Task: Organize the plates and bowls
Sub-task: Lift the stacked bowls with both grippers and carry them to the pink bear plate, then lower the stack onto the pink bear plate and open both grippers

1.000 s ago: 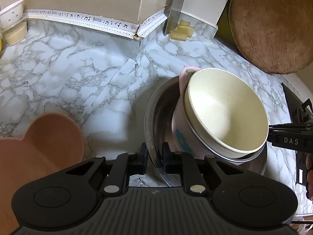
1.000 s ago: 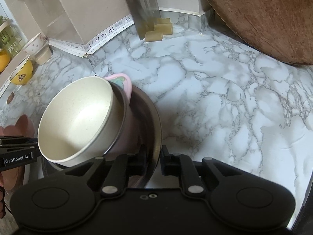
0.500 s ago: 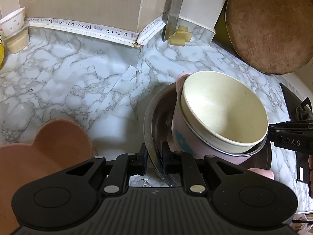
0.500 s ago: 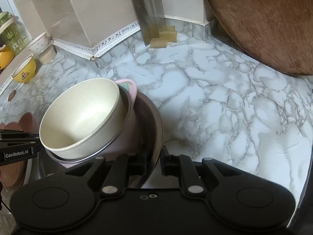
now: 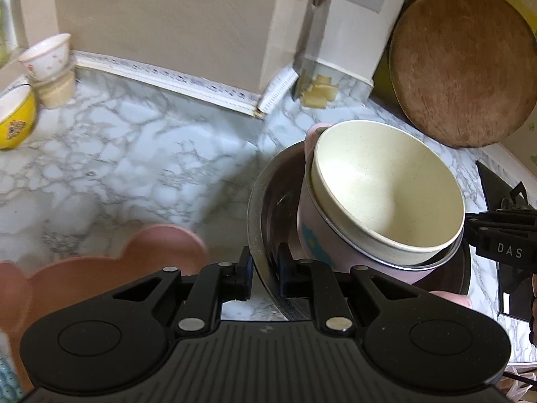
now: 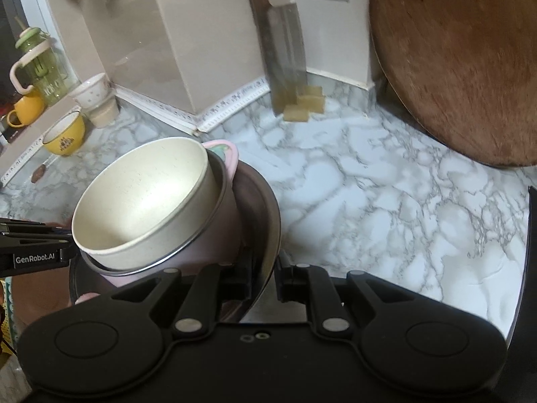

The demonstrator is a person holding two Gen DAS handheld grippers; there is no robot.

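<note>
left gripper (image 5: 265, 270): jaws pinched on the near-left rim of the steel basin (image 5: 260, 198), one finger outside the rim, one inside
right gripper (image 6: 263, 277): jaws pinched on the opposite rim of the same basin, rim edge runs between the fingers
steel basin: held from both sides by the two grippers, tilted; seems clear of the counter, contact not visible
pink pot (image 5: 310, 235): sits inside the basin, leaning; blue print on its side, pink handle tab at its far edge
cream bowl (image 5: 386, 194): nested in the pink pot, mouth up and tilted, empty
stack order: cream bowl in pink pot in steel basin
counter (image 6: 369, 184): white marble pattern, bare patch right of the basin in right wrist view
pink bear-shaped plate (image 5: 110, 268): near left on the counter in left wrist view, apart from the basin, blurred
yellow bowl (image 5: 13, 121): far left on the counter, dark print on its side
small white bowl (image 5: 47, 55): far left by the wall, stacked on a beige cup (image 5: 55, 89)
round wooden board (image 6: 470, 63): far right, leaning upright against the wall
cleaver (image 6: 285, 53): far centre, standing blade-down against the wall
yellow blocks (image 6: 303, 104): at the cleaver's foot, touching it or just beside, can't tell
green jug (image 6: 40, 63): far left on a ledge, yellow mug (image 6: 25, 105) just beside it
</note>
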